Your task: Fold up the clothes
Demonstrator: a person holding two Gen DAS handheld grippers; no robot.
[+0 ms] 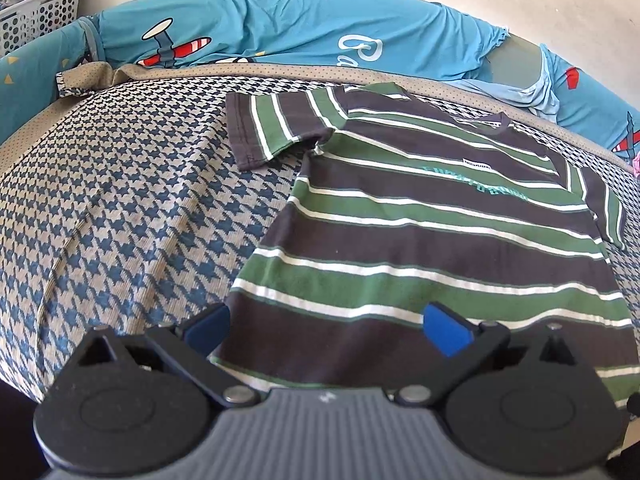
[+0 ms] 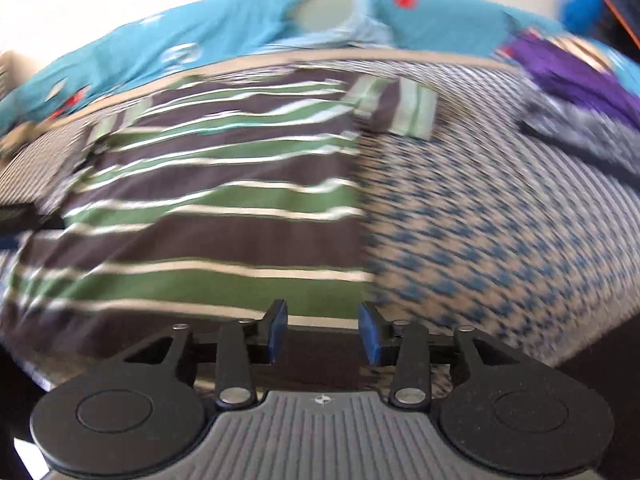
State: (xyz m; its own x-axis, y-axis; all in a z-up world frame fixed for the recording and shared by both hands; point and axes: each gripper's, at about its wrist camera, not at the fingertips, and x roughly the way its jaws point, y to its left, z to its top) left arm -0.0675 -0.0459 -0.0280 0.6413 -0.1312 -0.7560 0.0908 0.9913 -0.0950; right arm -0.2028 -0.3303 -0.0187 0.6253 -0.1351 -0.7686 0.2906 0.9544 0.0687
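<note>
A T-shirt (image 1: 420,216) striped in green, dark brown and white lies spread flat on the houndstooth bed cover (image 1: 120,200), collar toward the far side and both short sleeves out. My left gripper (image 1: 326,330) hovers over the shirt's left hem corner, jaws wide apart and empty. In the blurred right wrist view the same shirt (image 2: 216,200) fills the left half. My right gripper (image 2: 324,332) stands over its right hem corner, blue pads (image 2: 370,334) parted, with no cloth pinched between them.
Blue cartoon-print bedding (image 1: 280,28) runs along the far side of the bed. A white perforated basket (image 1: 36,12) stands at the back left. A heap of purple and grey clothes (image 2: 572,92) lies at the bed's far right. The bed's near edge drops off below the grippers.
</note>
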